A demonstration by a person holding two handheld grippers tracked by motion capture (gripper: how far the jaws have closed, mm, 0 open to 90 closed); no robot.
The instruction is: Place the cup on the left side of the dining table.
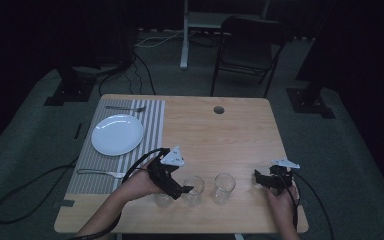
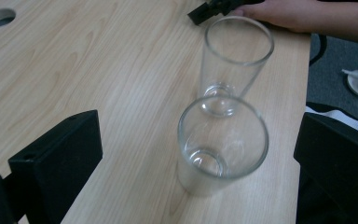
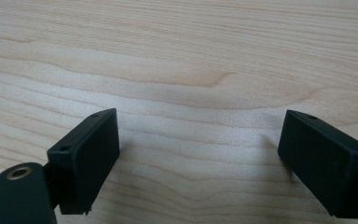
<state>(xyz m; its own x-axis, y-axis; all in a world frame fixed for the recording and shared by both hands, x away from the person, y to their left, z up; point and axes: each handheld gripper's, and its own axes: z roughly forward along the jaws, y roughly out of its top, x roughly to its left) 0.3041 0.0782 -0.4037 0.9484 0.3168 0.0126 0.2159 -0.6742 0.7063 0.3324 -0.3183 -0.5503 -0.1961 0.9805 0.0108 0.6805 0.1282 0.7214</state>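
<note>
- A light wooden table [image 1: 230, 130] is seen from above, with a person's forearms coming in from the near edge, each hand holding a black two-jaw gripper.
- The left gripper [image 1: 182, 190] sits low over the near part of the table, its jaws spread wide on either side of a clear, empty drinking glass [image 1: 193, 190].
- In the left gripper view, that nearer glass [image 2: 221, 147] stands upright between the two black jaws, touching neither.
- A second clear, empty glass [image 1: 224, 188] stands upright just beside the first, farther along the same line [image 2: 235, 58].
- The right gripper [image 1: 260, 178] rests near the table's right edge, a little apart from the second glass.
- In the right gripper view, its jaws are wide apart with bare wood between them, holding nothing.
- On the far left lies a grey striped placemat [image 1: 152, 125] bearing a round white plate [image 1: 117, 134].
- A silver fork [image 1: 125, 108] lies beyond the plate, and another piece of silver cutlery [image 1: 100, 173] lies on the near side.
</note>
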